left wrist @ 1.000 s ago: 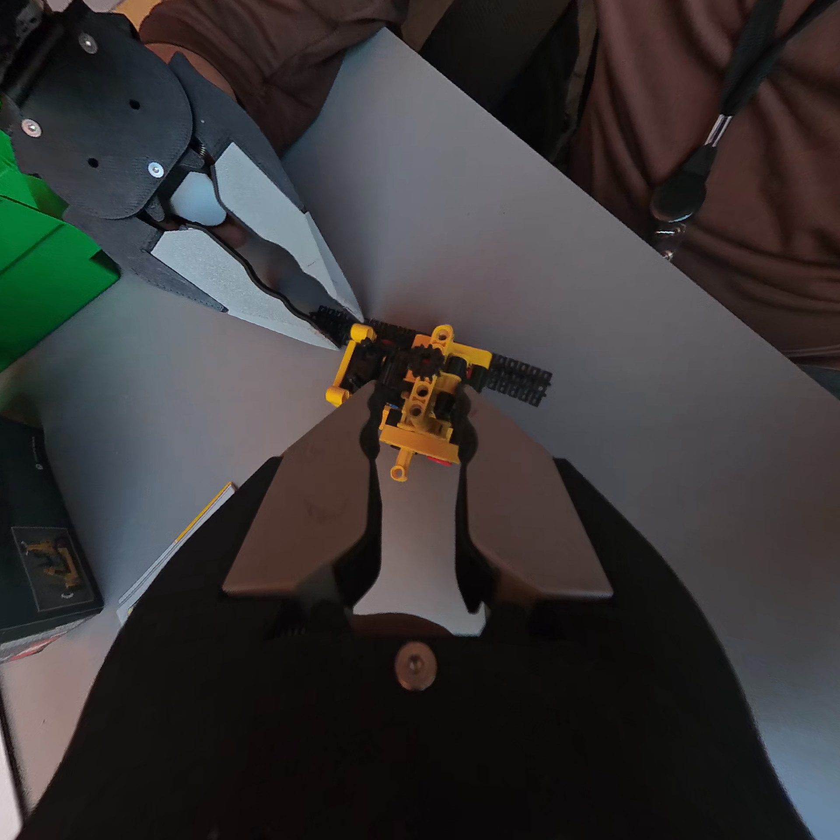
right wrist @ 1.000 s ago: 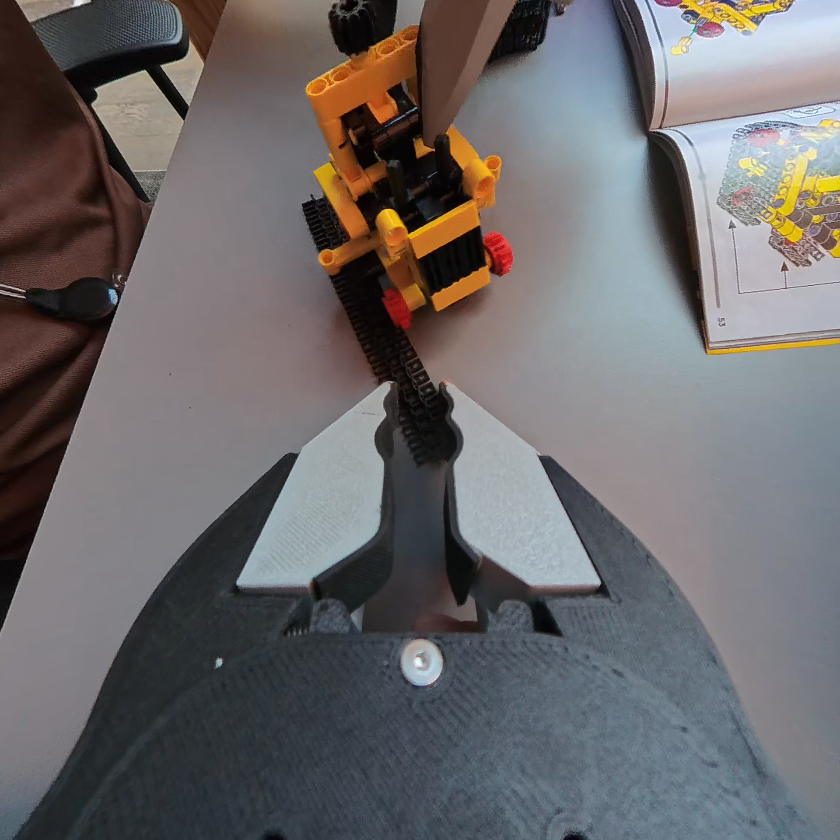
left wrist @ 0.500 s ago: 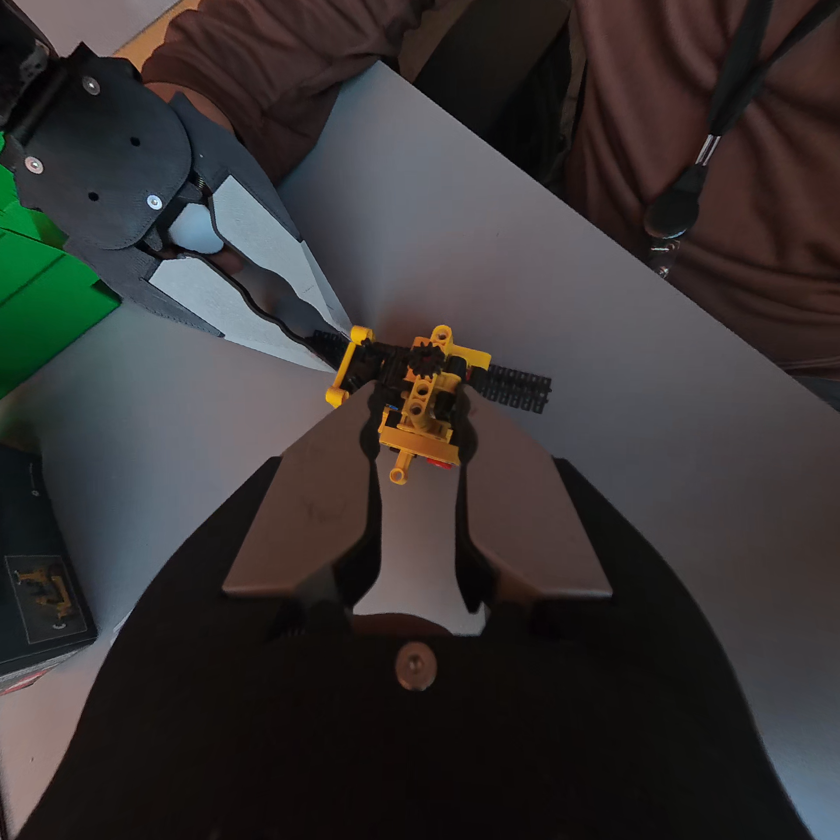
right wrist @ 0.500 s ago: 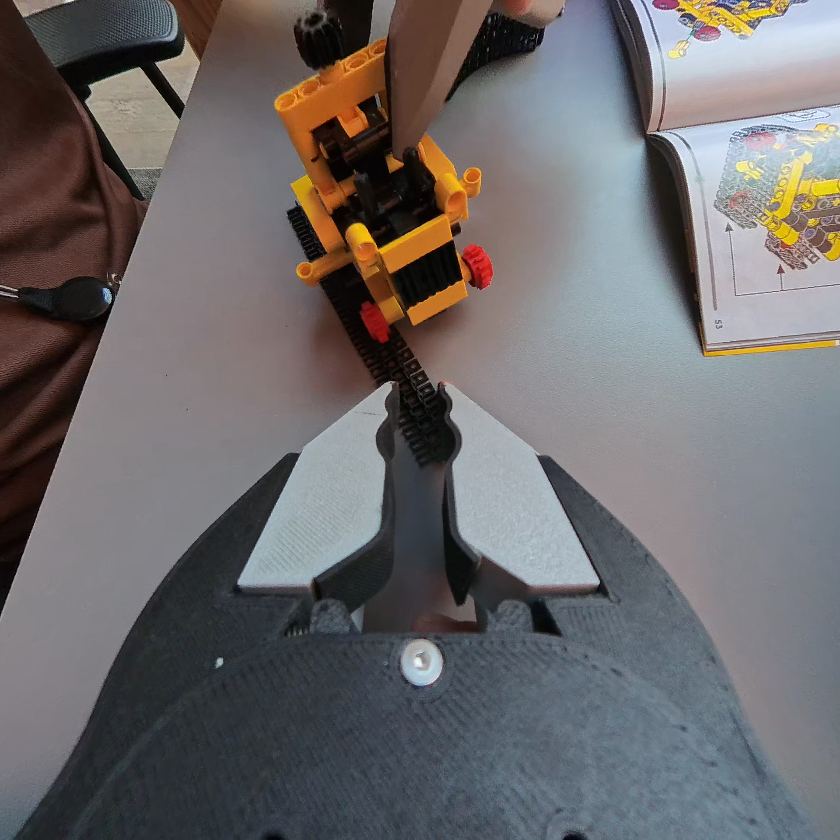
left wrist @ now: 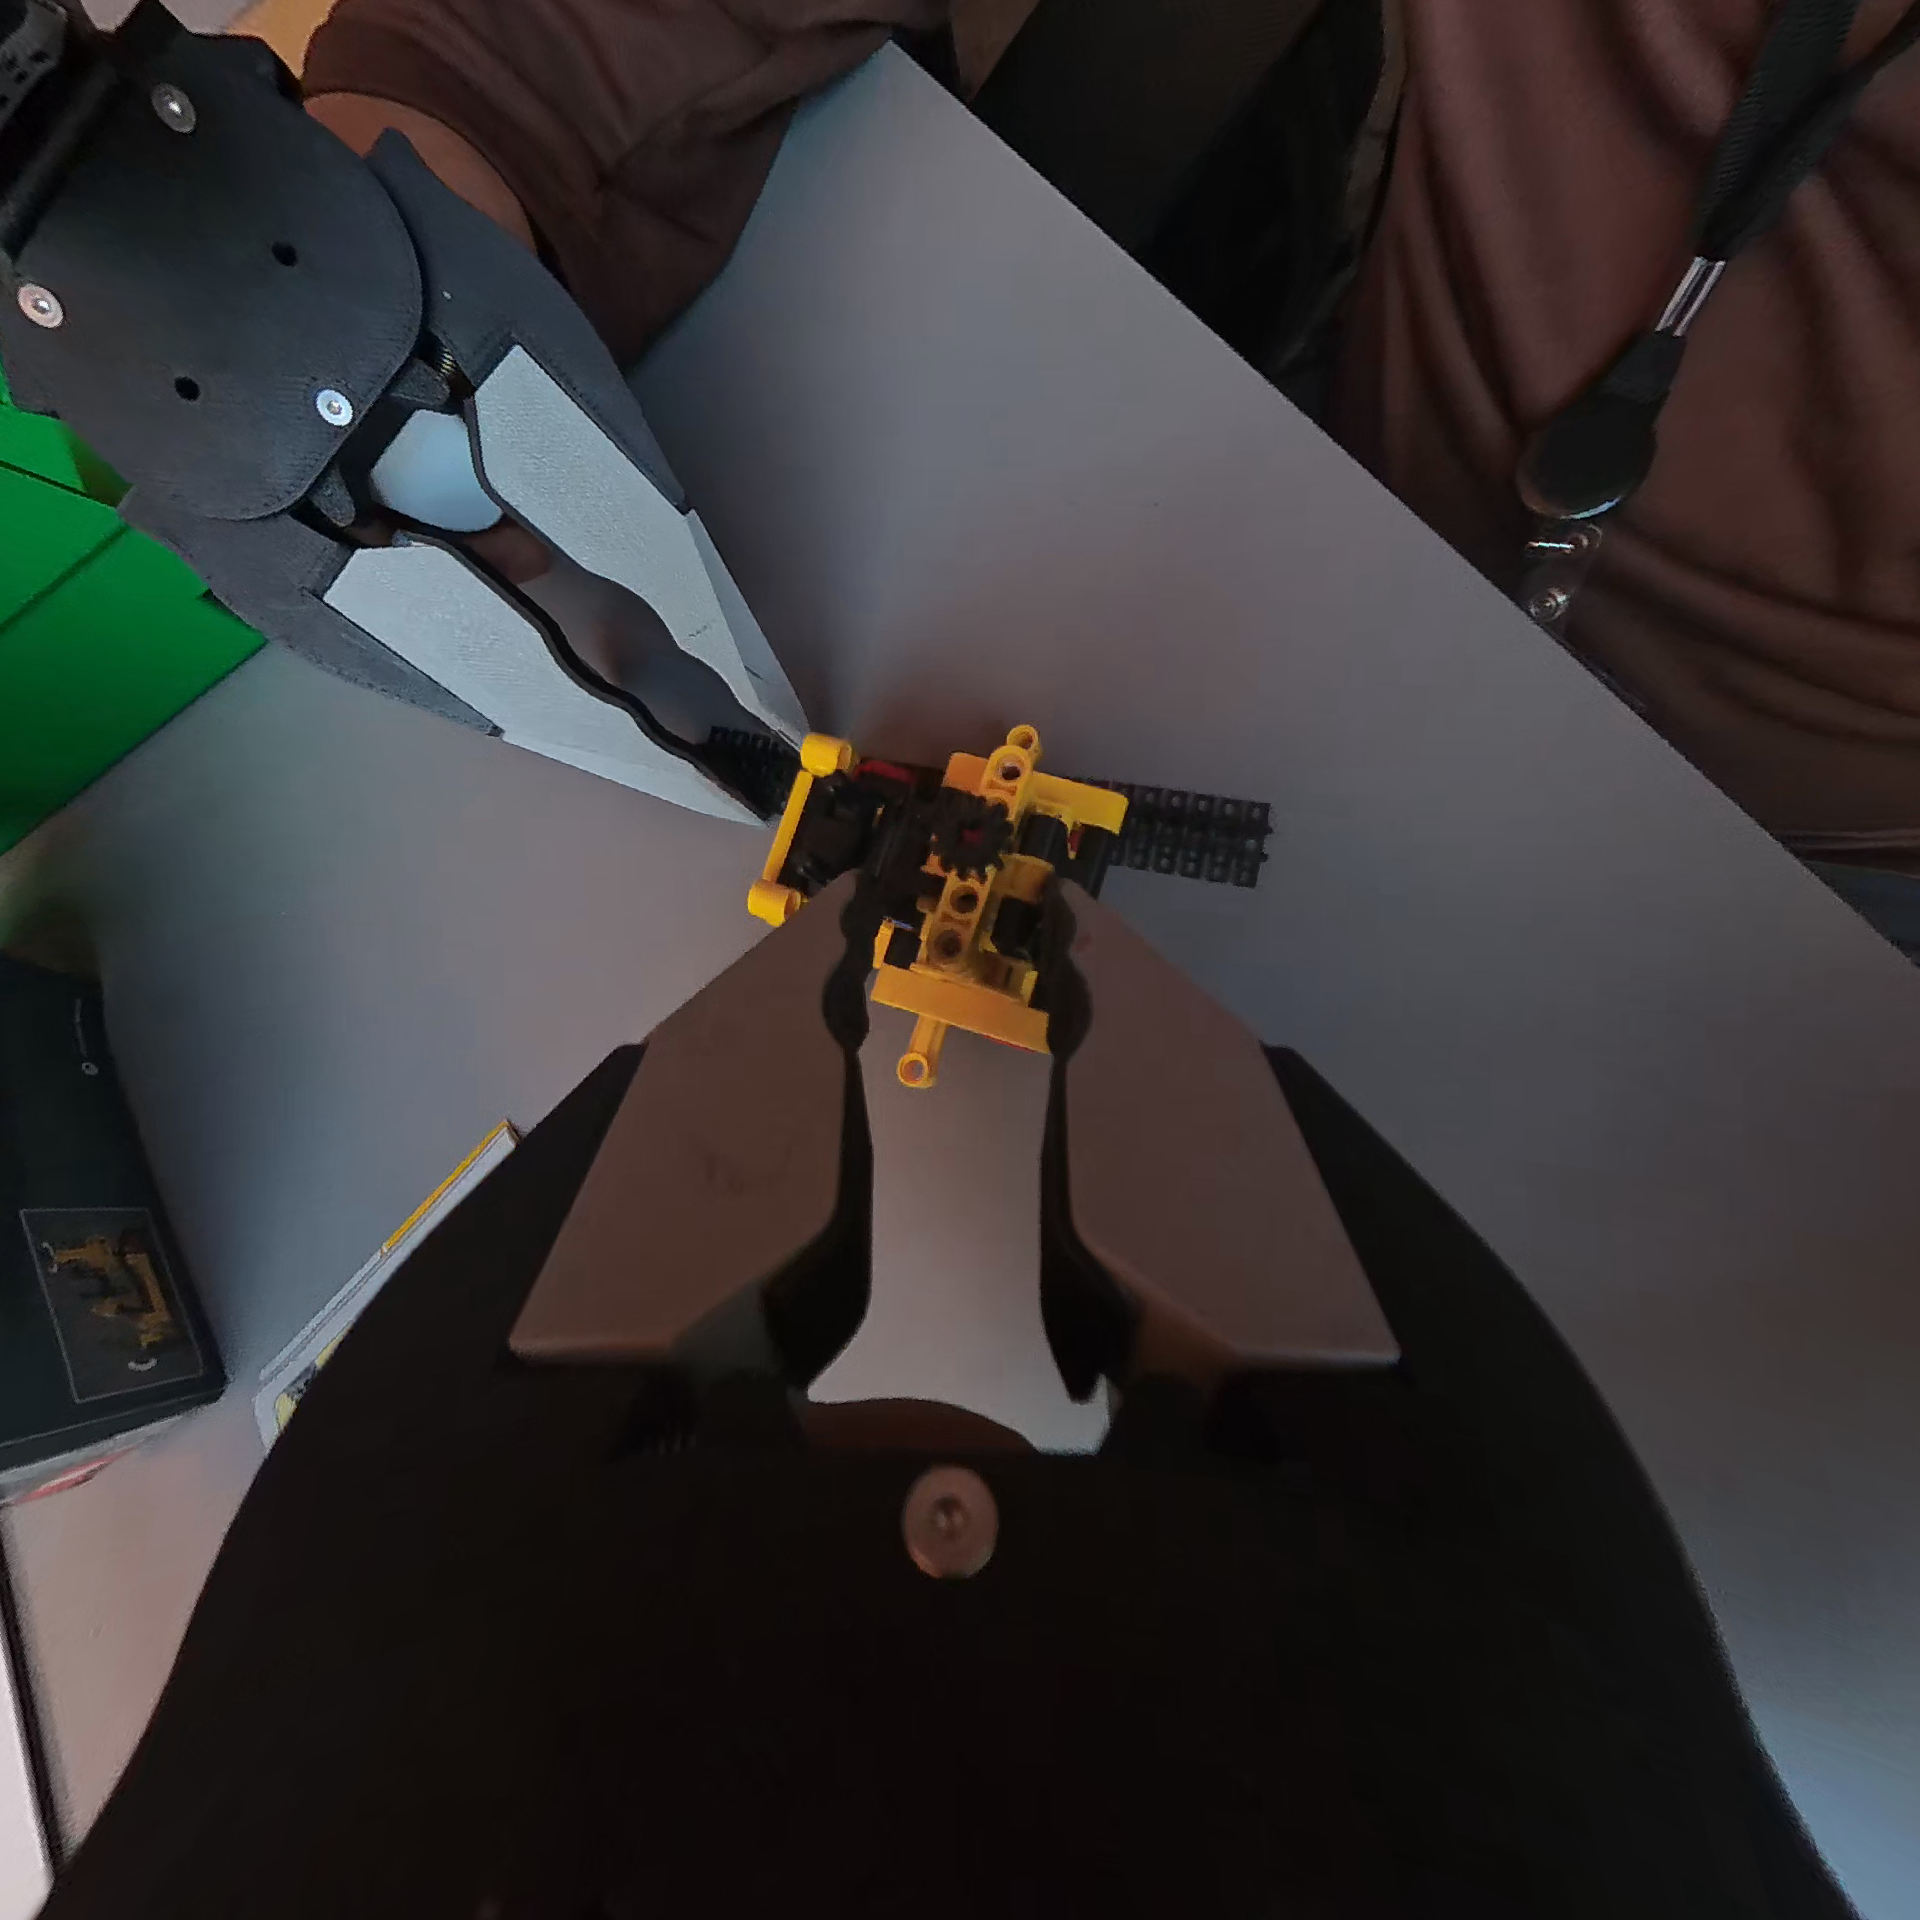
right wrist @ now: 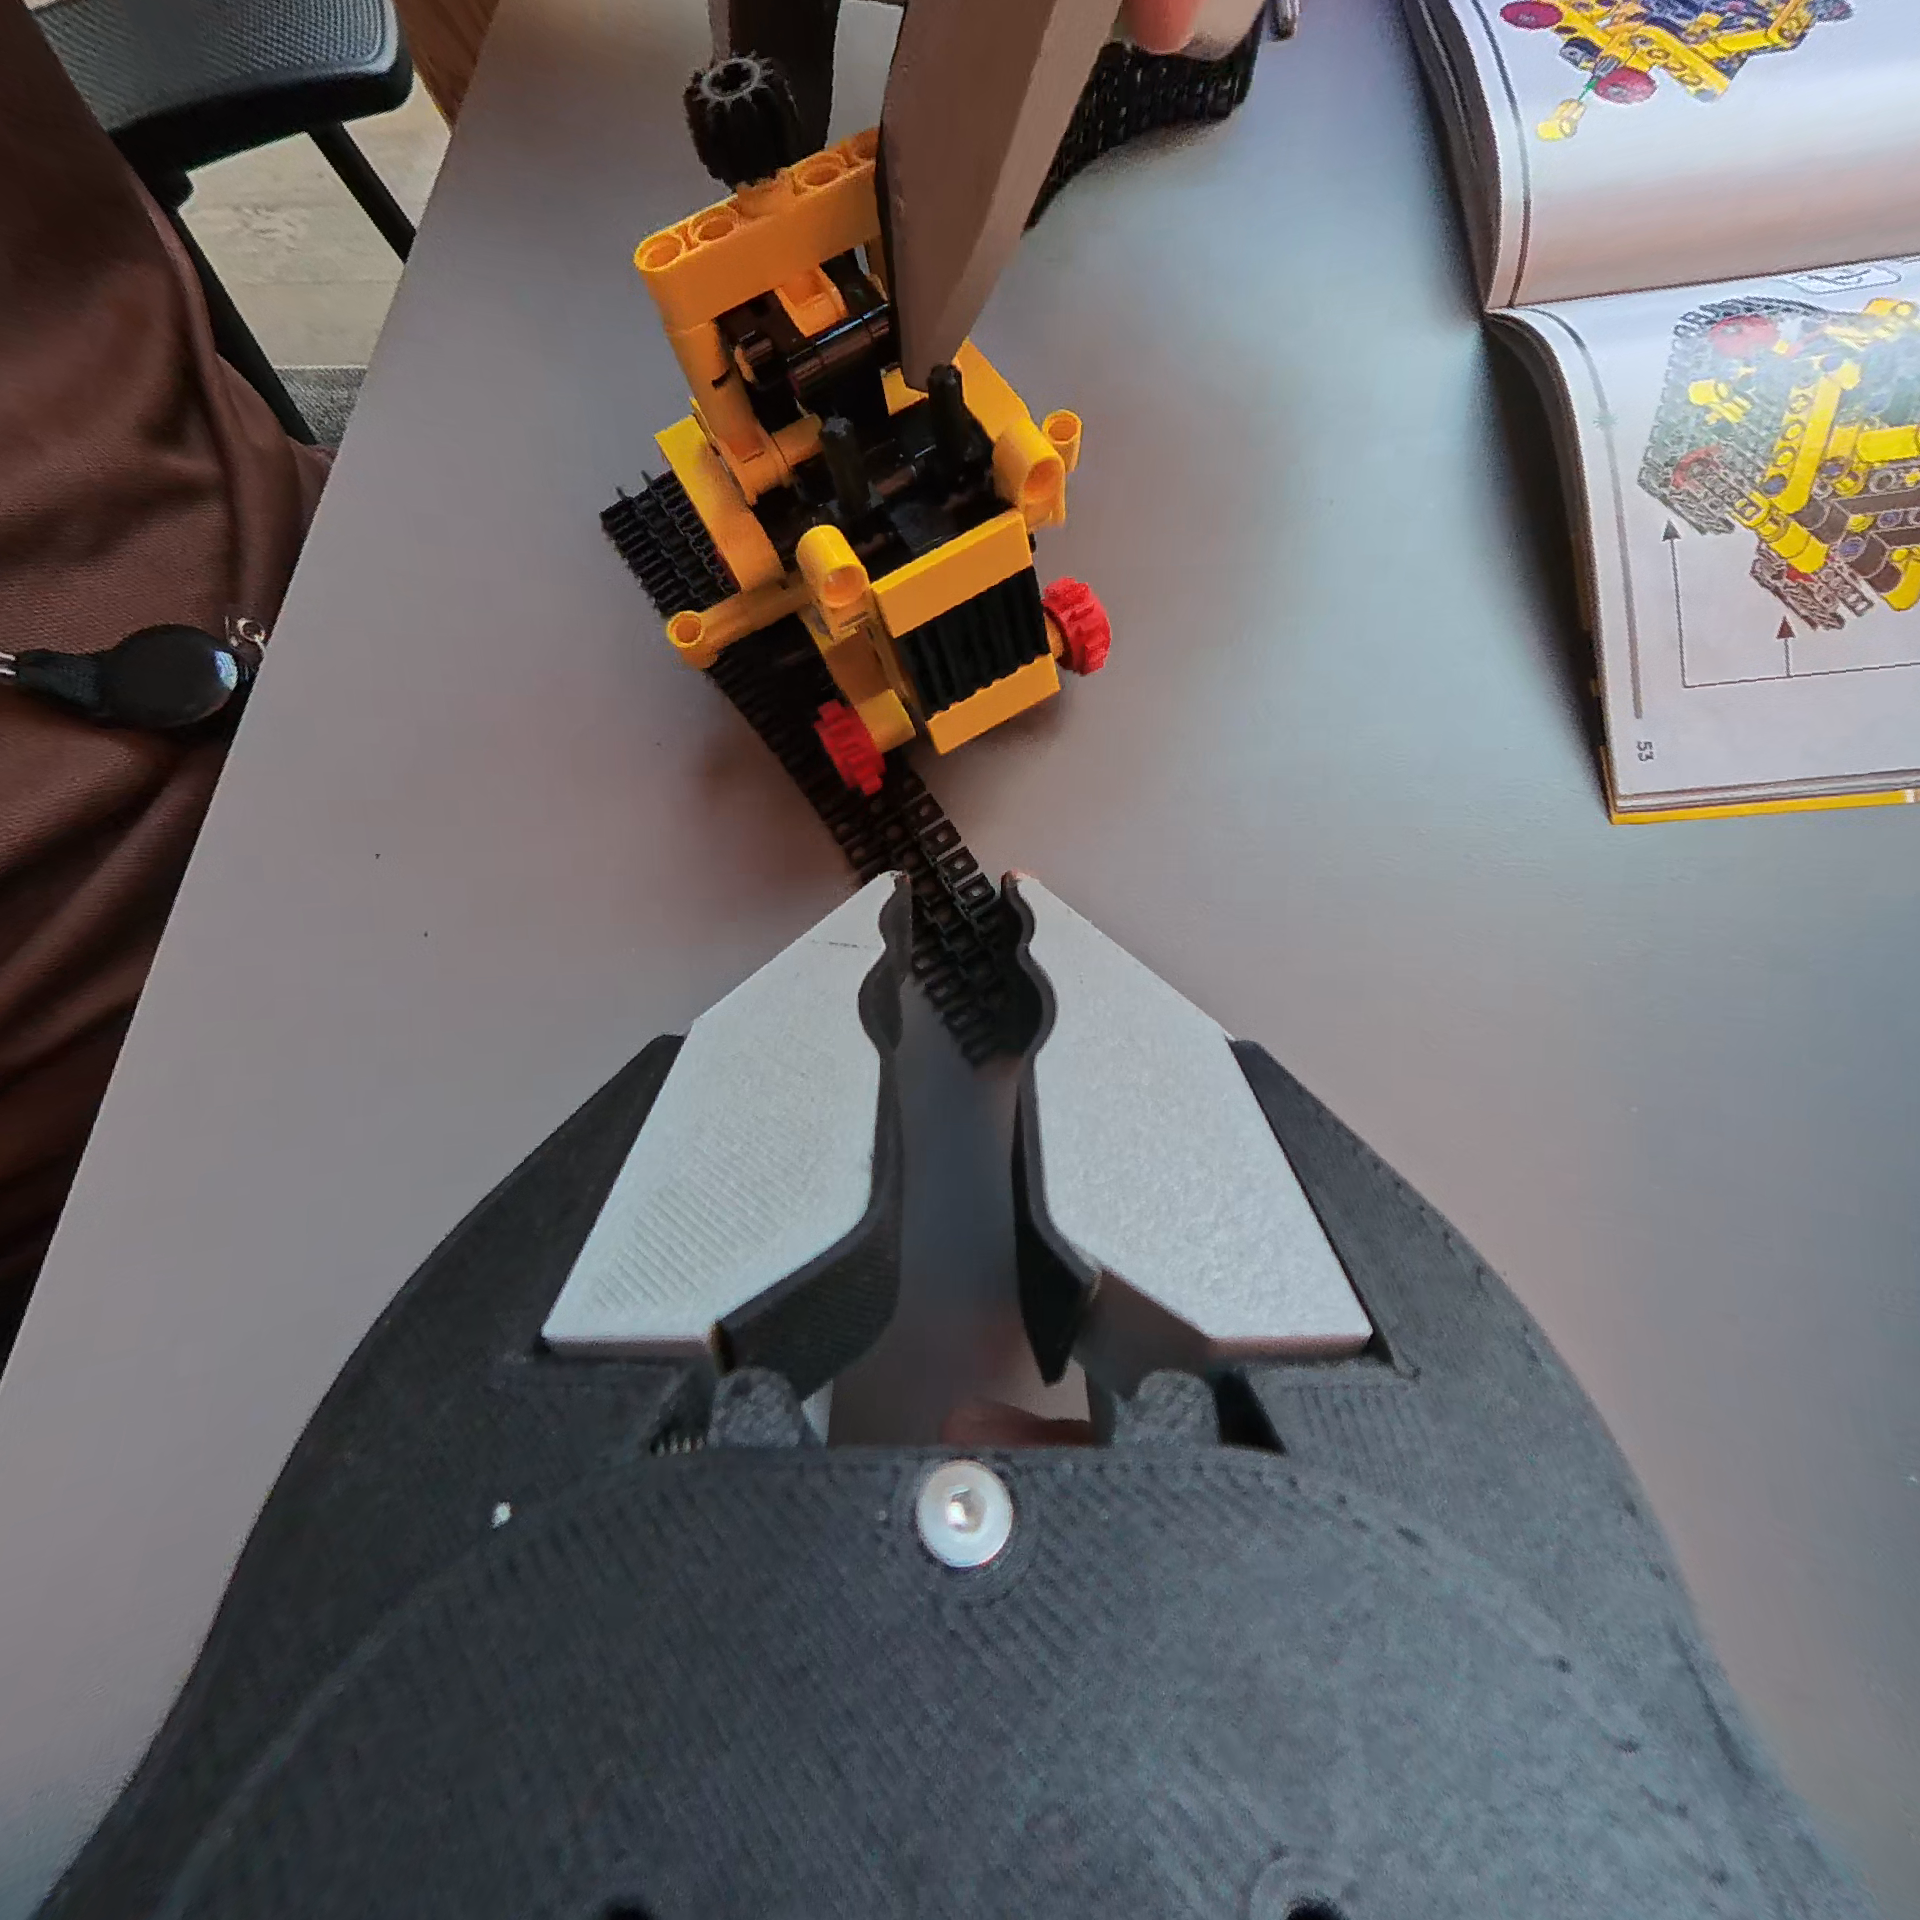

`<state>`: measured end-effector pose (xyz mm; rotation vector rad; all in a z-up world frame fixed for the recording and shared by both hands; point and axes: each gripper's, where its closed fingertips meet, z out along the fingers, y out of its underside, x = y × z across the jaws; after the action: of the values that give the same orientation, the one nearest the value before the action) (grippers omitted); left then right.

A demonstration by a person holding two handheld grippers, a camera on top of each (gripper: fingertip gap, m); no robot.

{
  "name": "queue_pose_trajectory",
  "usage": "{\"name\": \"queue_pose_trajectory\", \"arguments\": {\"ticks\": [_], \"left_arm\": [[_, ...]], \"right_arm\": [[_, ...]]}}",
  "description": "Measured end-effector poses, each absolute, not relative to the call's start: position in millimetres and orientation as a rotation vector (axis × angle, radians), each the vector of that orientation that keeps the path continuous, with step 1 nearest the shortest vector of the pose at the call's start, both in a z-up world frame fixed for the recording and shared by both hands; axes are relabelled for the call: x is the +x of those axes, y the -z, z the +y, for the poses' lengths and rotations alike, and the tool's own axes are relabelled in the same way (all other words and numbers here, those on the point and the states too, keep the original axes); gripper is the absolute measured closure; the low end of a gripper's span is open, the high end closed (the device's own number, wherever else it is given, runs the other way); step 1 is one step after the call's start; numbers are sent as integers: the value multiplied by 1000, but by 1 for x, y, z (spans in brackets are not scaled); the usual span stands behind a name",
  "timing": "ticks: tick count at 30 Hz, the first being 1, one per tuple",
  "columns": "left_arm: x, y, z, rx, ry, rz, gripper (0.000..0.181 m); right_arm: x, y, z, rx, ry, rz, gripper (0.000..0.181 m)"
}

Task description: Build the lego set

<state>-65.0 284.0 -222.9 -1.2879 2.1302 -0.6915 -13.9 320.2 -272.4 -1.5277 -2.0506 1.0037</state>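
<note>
While seated on the grey table (right wrist: 1351,1039), model gripped from both sides:
Lego vehicle (right wrist: 862,499): yellow and black, partly built, upright on the table near the edge closest to the person; black grille on one end, red gears (right wrist: 1075,625) low at either side of that end, black gear (right wrist: 740,114) high at the far end
Same vehicle from above (left wrist: 951,883): small, just past the left fingertips, yellow beam with holes running down its middle
Black track (right wrist: 925,862): long toothed strip lying flat, running under the vehicle on the person's side – one end out toward the right gripper, the other end (left wrist: 1190,831) sticking out beyond the vehicle
Left gripper (left wrist: 951,945): brown-faced fingers pinching the vehicle's body, one on each flank, held apart only by the model between them
Left gripper in the right wrist view (right wrist: 966,187): coming down from above, tip touching the black parts at the vehicle's top
Right gripper (right wrist: 956,935): grey-faced fingers closed in on the near end of the track, strip caught between the tips – narrow gap filled by it
Right gripper in the left wrist view (left wrist: 665,675): pointed tips meeting at the track end, just beside the vehicle's yellow frame
Instruction booklet (right wrist: 1714,416): open, lying on the table well apart from the vehicle, coloured build drawings on its pages
Black box (left wrist: 94,1236): at the table's left side in the left wrist view
Green bins (left wrist: 94,623): behind the right gripper
Person (left wrist: 1662,416): brown top, dark lanyard, sitting at the table edge
</note>
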Motion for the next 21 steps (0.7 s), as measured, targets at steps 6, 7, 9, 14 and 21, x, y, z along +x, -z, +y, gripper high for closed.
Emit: {"name": "queue_pose_trajectory", "arguments": {"ticks": [6,7,9,14,21], "left_arm": [[-64,218,279,-1325,682,2092,153],[-63,218,280,-1341,666,2089,153],[-62,220,284,-1388,628,2072,153],[-63,221,280,-1448,649,2026,153],[-56,219,277,-1456,641,1993,153]], "right_arm": [[-15,272,319,-1527,-999,-2053,167],[-15,272,319,-1526,-997,-2053,167],[-15,273,319,-1526,-989,-2055,167],[-16,273,319,-1523,-986,-2055,166],[-16,273,318,-1525,-982,-2059,165]]}}
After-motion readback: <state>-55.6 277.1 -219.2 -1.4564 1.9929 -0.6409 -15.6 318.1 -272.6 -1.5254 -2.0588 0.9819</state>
